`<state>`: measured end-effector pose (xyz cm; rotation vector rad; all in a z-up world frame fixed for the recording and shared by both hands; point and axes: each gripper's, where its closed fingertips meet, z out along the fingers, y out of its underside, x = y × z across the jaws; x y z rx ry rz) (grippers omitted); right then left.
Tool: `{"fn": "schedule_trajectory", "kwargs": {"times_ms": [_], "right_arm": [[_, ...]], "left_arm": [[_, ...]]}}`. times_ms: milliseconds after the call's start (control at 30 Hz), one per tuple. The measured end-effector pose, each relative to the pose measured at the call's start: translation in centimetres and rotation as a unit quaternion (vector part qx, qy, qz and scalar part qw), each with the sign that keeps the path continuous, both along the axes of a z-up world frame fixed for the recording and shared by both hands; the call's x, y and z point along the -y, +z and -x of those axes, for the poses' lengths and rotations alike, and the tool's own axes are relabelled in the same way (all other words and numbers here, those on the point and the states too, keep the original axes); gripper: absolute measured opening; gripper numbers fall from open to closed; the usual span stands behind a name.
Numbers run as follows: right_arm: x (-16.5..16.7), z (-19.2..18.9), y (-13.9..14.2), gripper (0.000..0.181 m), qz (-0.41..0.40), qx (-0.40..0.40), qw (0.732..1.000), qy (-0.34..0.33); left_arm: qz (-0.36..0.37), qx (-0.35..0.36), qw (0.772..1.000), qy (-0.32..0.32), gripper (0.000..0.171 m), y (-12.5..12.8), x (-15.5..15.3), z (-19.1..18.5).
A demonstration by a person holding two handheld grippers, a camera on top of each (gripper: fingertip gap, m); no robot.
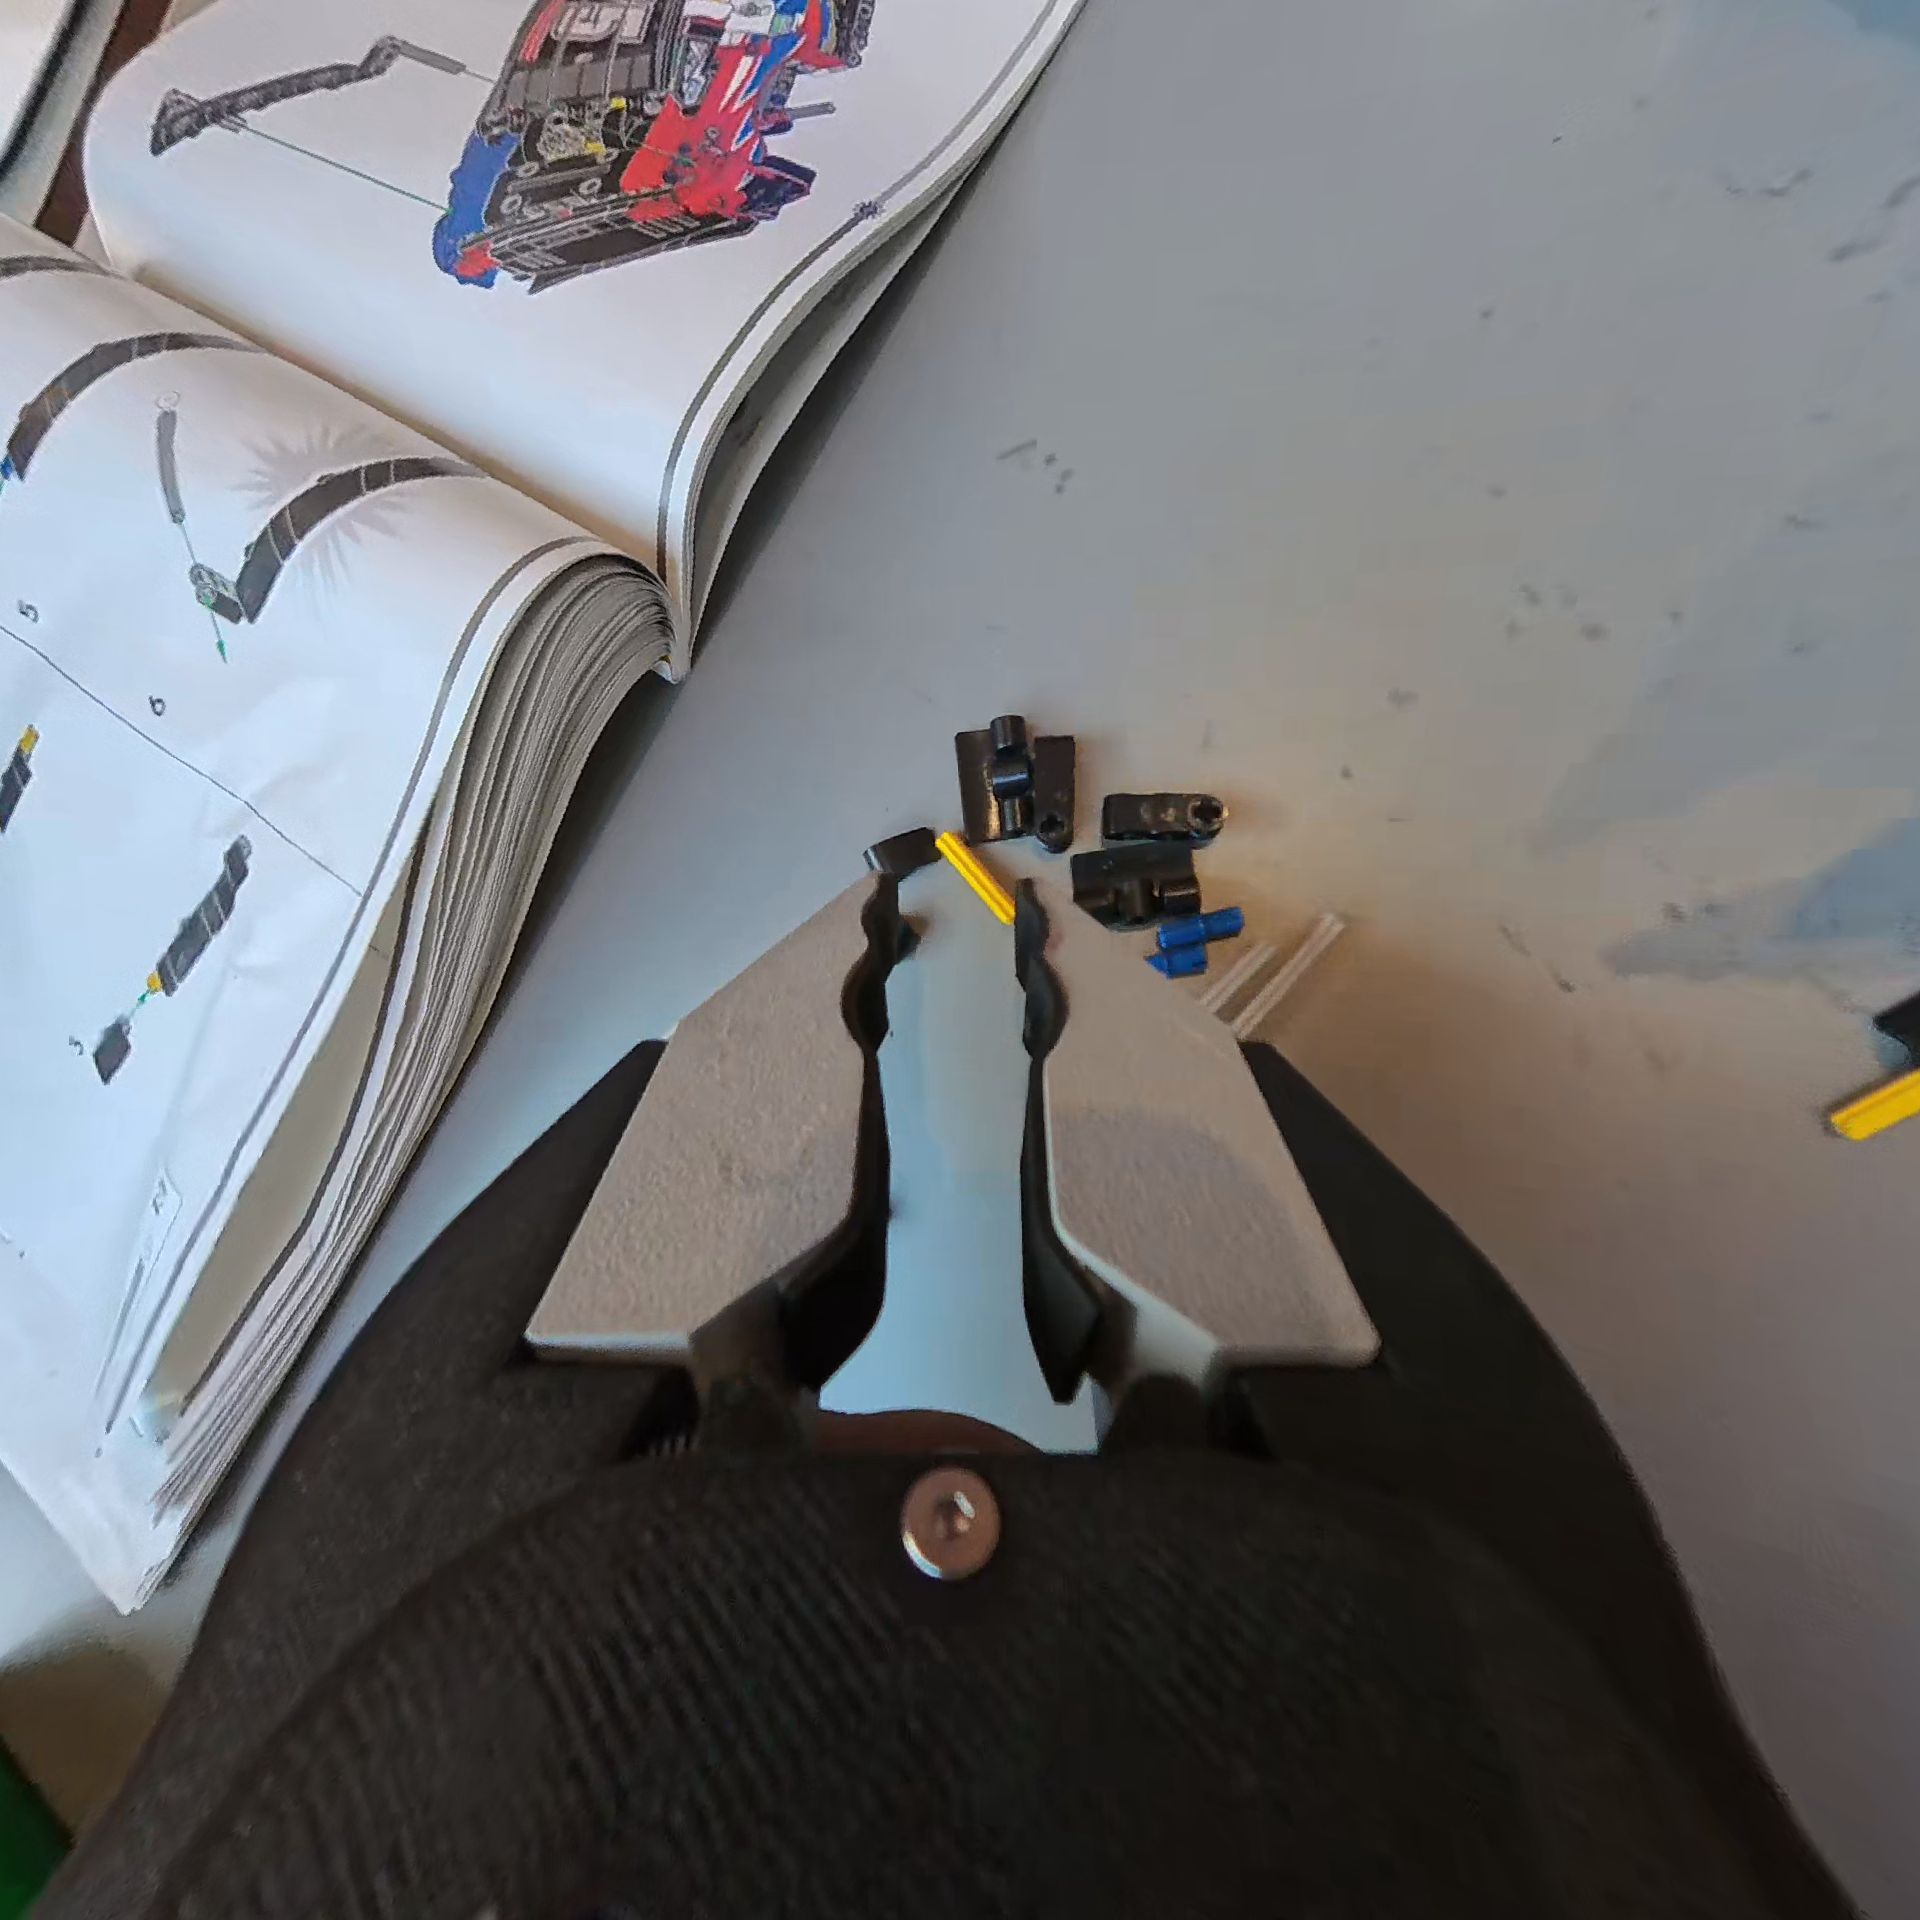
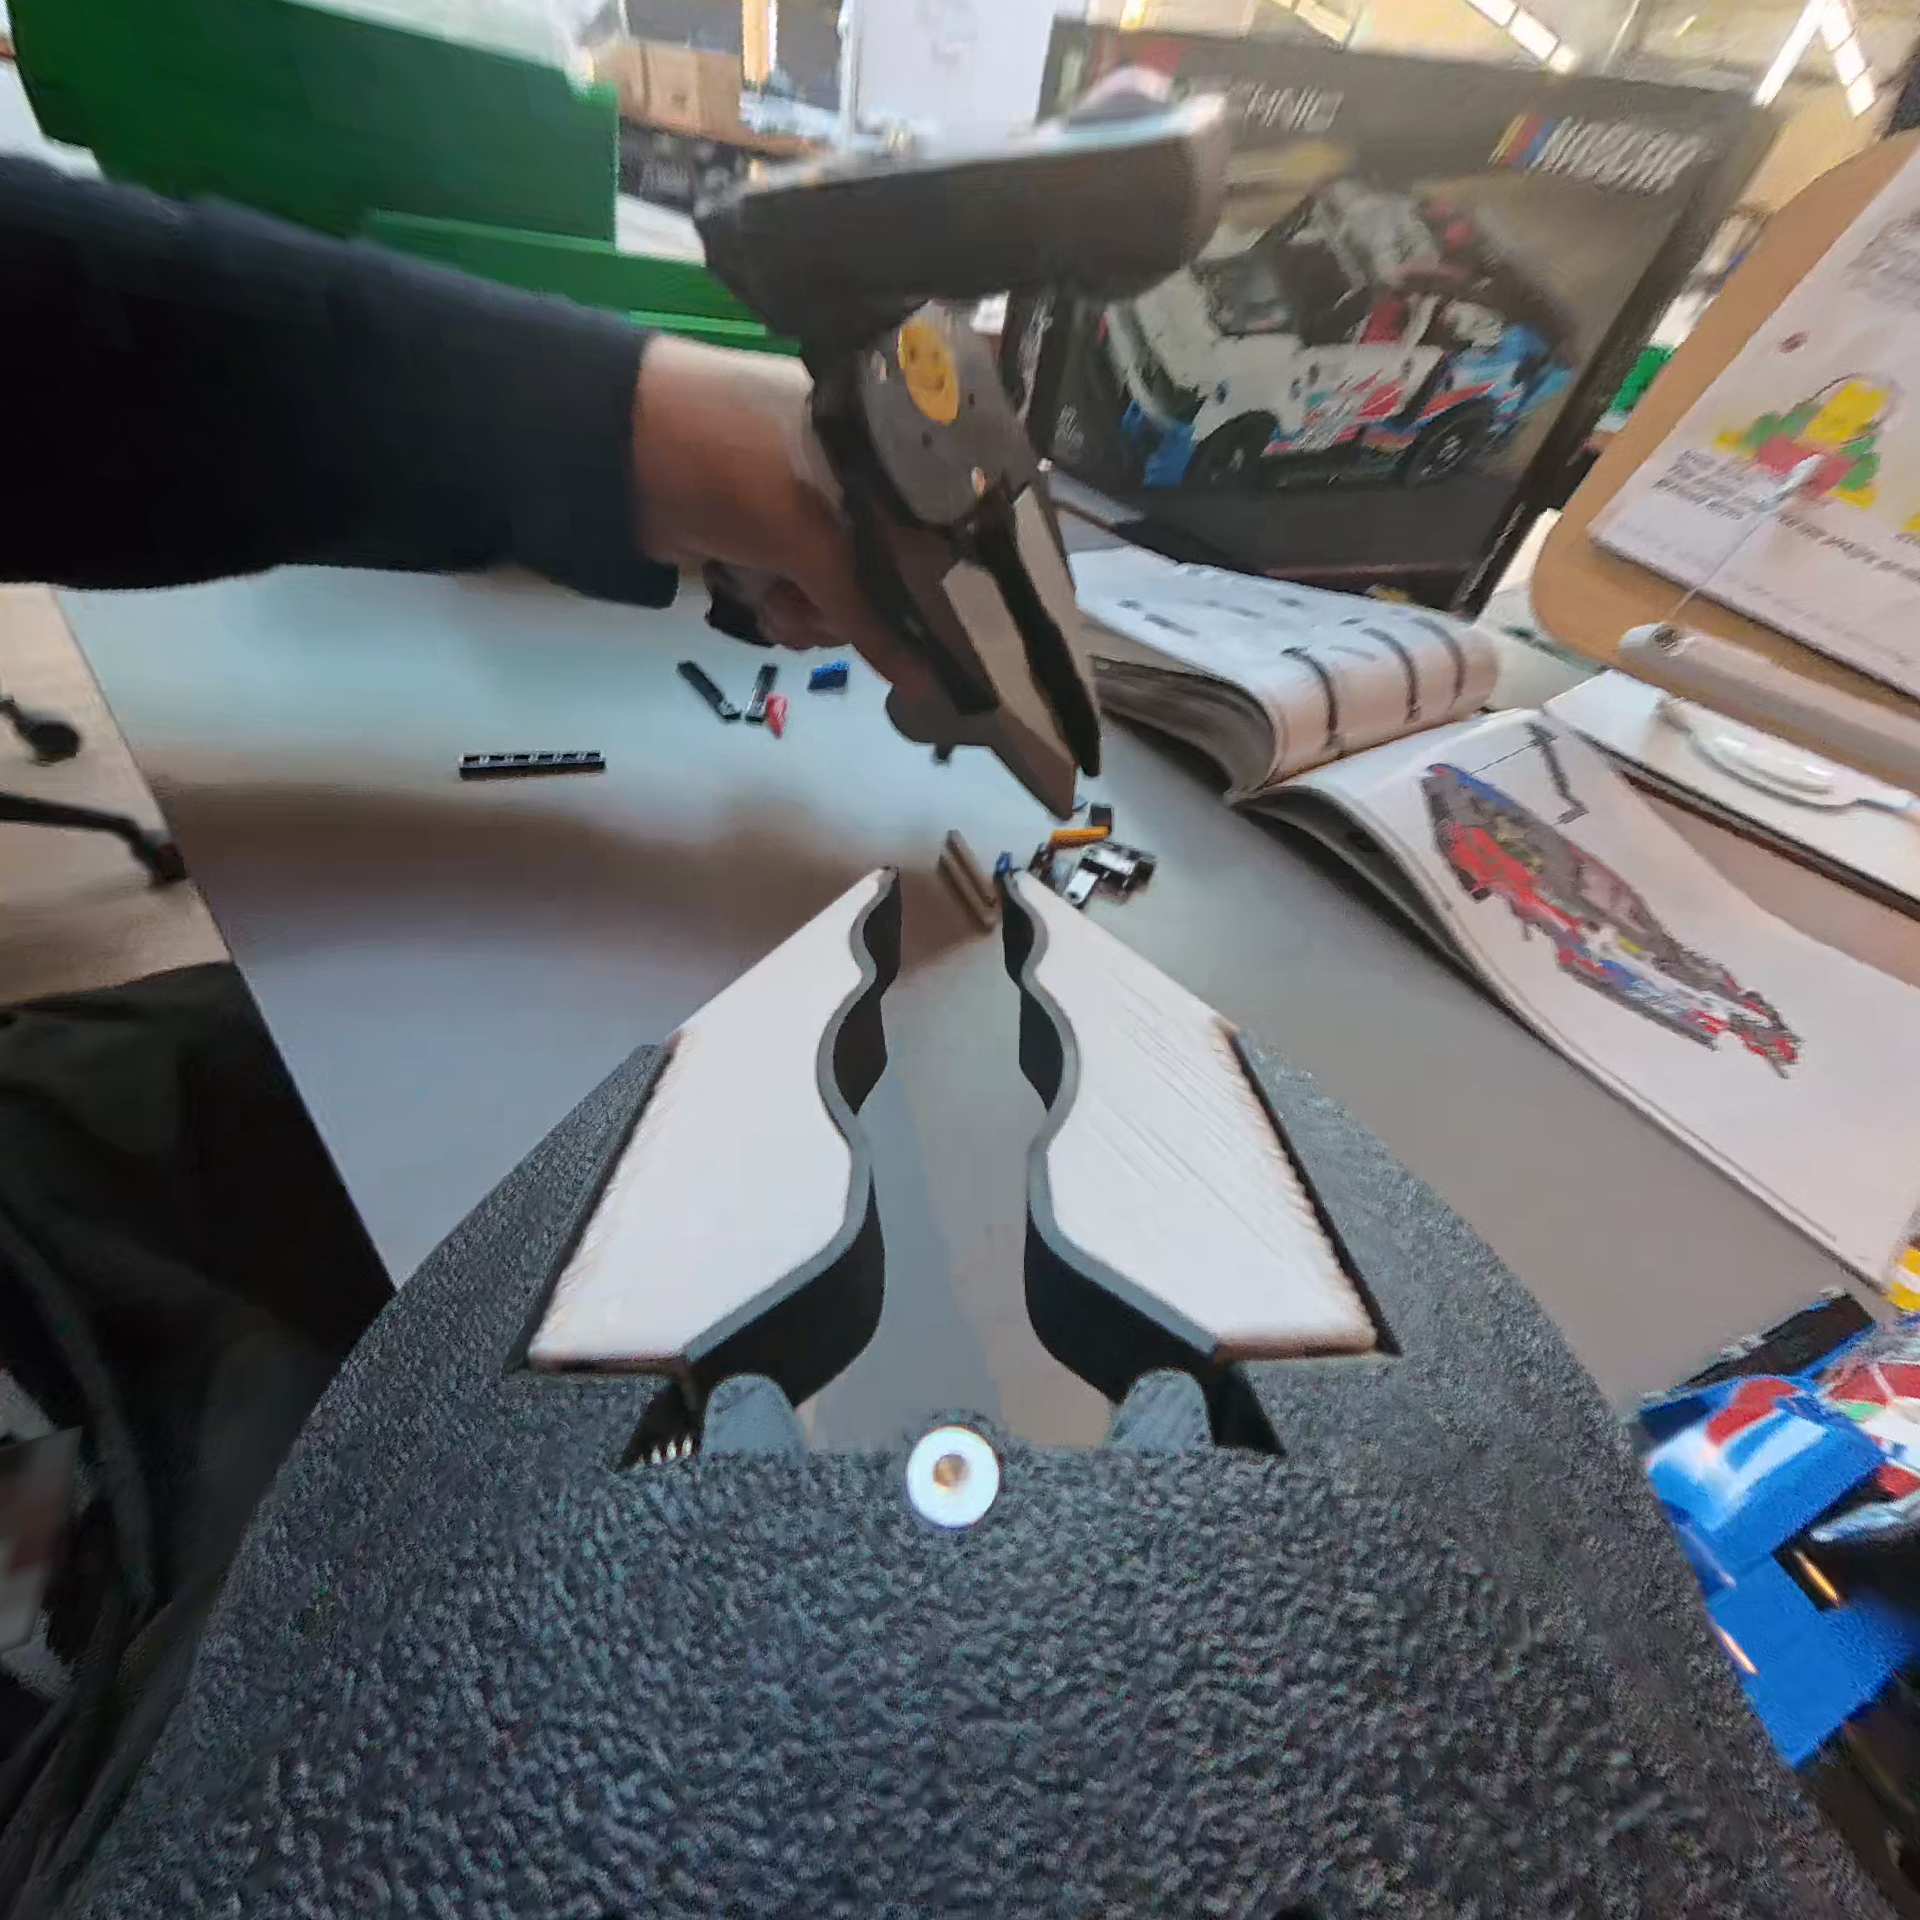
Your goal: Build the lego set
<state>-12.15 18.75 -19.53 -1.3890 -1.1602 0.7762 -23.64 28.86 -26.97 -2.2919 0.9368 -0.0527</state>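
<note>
Probably a workshop or storeroom, grey worktable, blurred green crates, cardboard boxes behind

Two blue pins, two white rods, one open booklet.

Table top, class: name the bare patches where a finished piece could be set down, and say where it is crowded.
Free: the grey table right of the open instruction book, beyond the small parts; also the stretch between the long black beam and the right gripper. Crowded: the black connectors, yellow axle and blue pins at the left gripper.
</note>
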Motion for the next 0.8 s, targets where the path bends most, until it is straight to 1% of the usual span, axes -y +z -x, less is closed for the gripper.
{"fn": "schedule_trajectory", "kwargs": {"times_ms": [67, 200, 333, 400, 500, 567, 667, 800], "right_arm": [[-0.4, -0.7, 1.0, 0.012, -0.013, -0.031, 0.999, -0.016], [-1.2, -1.3, 1.4, 0.011, 0.002, -0.050, 0.998, -0.031], [-1.5, -1.4, 1.3, 0.011, 0.005, -0.050, 0.998, -0.033], [-1.5, -1.6, 1.3, 0.012, 0.006, -0.051, 0.998, -0.035], [-1.5, -1.4, 0.9, 0.019, 0.004, -0.035, 0.999, -0.034], [-1.5, -1.2, 0.5, 0.033, -0.005, -0.016, 0.999, -0.034], [-1.2, -0.7, -0.1, 0.044, -0.015, 0.010, 1.000, -0.026], [-1.1, -0.4, -0.6, 0.057, -0.019, 0.030, 0.999, -0.024]], "left_arm": [[0.012, 0.004, 1.000, 0.005, 0.019, -0.5, -0.1, 0.0], [0.024, 0.005, 1.000, 0.012, 0.021, -1.3, -0.1, -0.1], [0.012, 0.007, 1.000, -0.002, 0.002, -1.5, 0.2, -0.7], [-0.008, 0.002, 1.000, -0.007, 0.001, -1.5, 0.2, -0.7], [-0.031, -0.007, 0.999, -0.013, 0.000, -1.5, 0.6, -0.3], [-0.046, -0.008, 0.999, -0.026, 0.000, -1.2, 1.3, -0.2], [-0.085, 0.001, 0.995, -0.056, 0.000, 0.3, 3.0, -0.3], [-0.156, 0.025, 0.980, -0.118, 0.000, 2.8, 6.7, -1.7]]}}
